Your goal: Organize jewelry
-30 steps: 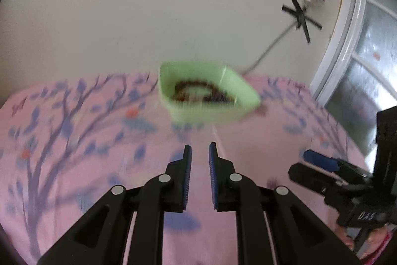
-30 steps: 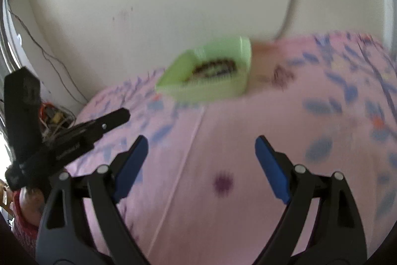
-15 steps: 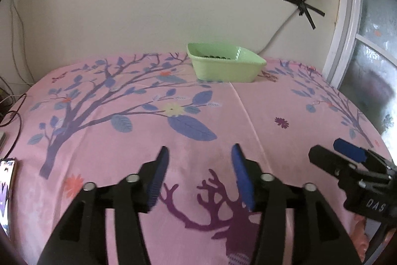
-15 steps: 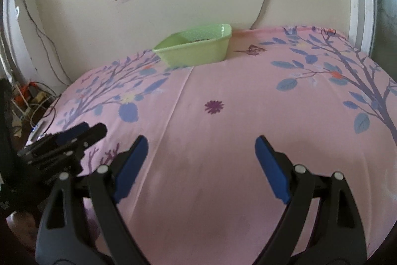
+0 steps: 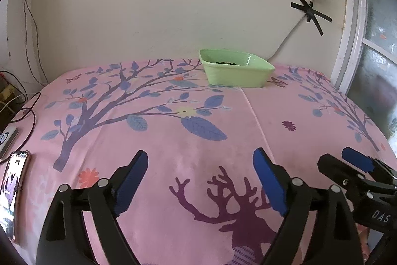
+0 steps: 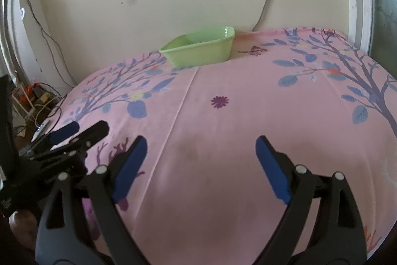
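A light green tray (image 5: 235, 72) stands at the far edge of the pink patterned cloth (image 5: 173, 140), near the wall. Dark beads of jewelry (image 5: 225, 63) just show over its rim. In the right wrist view the tray (image 6: 201, 51) hides its contents. My left gripper (image 5: 201, 165) is open and empty, low over the near part of the cloth, far from the tray. My right gripper (image 6: 201, 153) is open and empty, beside it on the right. Each gripper shows in the other's view: the right one (image 5: 347, 165), the left one (image 6: 79, 132).
A phone (image 5: 12, 188) lies at the cloth's left edge, with a small device and cables (image 5: 15, 126) beyond it. A cable taped to the wall (image 5: 307, 9) runs down behind the tray. A window frame (image 5: 352, 41) stands at the right.
Both grippers have pulled back from the tray toward the near edge of the cloth. My left gripper has gone from nearly shut to wide open. The right stayed open.
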`<state>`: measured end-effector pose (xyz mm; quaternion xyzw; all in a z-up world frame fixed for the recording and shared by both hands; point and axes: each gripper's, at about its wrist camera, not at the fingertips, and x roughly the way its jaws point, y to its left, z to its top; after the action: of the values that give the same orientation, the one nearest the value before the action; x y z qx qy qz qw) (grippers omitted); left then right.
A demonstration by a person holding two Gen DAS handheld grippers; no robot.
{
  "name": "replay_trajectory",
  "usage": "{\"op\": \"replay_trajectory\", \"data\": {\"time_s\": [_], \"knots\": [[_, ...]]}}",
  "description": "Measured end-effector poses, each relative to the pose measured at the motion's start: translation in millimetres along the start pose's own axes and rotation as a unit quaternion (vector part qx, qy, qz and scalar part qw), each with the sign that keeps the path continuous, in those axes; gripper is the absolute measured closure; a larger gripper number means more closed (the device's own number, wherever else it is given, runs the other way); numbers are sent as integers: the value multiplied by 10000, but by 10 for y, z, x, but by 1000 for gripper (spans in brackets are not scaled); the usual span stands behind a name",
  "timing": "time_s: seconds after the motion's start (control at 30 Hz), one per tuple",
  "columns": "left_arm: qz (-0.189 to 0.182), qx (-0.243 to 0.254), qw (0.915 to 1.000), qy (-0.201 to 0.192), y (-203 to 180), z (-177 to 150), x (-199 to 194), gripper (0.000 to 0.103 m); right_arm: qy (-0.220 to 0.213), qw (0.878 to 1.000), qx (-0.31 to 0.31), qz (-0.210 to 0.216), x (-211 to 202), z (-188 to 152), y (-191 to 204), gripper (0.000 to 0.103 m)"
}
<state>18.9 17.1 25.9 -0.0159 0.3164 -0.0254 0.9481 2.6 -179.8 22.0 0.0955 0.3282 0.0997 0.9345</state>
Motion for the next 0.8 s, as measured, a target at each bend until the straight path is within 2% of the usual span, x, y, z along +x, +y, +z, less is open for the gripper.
{"op": "replay_trajectory", "data": {"time_s": [0.3, 0.47, 0.8], "knots": [[162, 96, 9998, -21, -30, -7, -1, 11, 27, 10000, 64, 32, 9, -11, -18, 17], [381, 98, 9992, 1, -43, -11, -1, 11, 10, 9999, 122, 78, -3, -15, -34, 17], [388, 124, 9991, -132, -53, -21, -54, 9, 12, 9998, 153, 107, 2, -14, -28, 17]]}}
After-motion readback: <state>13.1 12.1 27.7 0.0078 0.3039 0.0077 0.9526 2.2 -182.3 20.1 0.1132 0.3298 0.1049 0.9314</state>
